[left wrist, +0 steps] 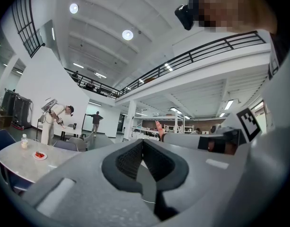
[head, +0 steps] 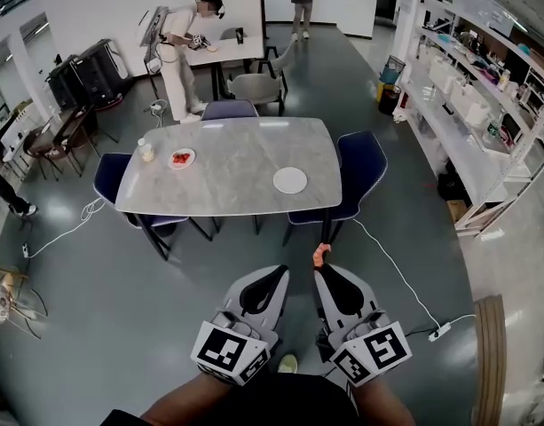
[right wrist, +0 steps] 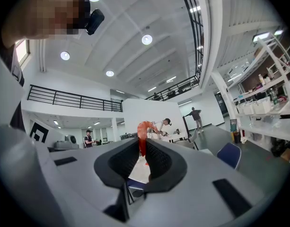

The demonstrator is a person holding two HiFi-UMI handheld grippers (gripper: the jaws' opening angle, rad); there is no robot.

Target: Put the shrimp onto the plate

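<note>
An orange shrimp [head: 321, 256] sticks up from the tips of my right gripper [head: 322, 271], which is shut on it; in the right gripper view the shrimp [right wrist: 143, 135] stands pinched between the dark pads. My left gripper [head: 279, 273] is shut with nothing in it, its tips [left wrist: 142, 143] meeting. Both grippers hover over the floor, short of the grey table [head: 236, 193]. An empty white plate [head: 290, 180] lies on the table's near right part. A second plate with red shrimps [head: 182, 158] sits at the table's left, also visible in the left gripper view [left wrist: 39, 155].
A small bottle [head: 145, 150] stands at the table's left end. Blue chairs [head: 360, 162] flank the table. A white cable and power strip [head: 440, 331] lie on the floor at right. White shelving [head: 476, 105] lines the right wall. Two persons stand at the back.
</note>
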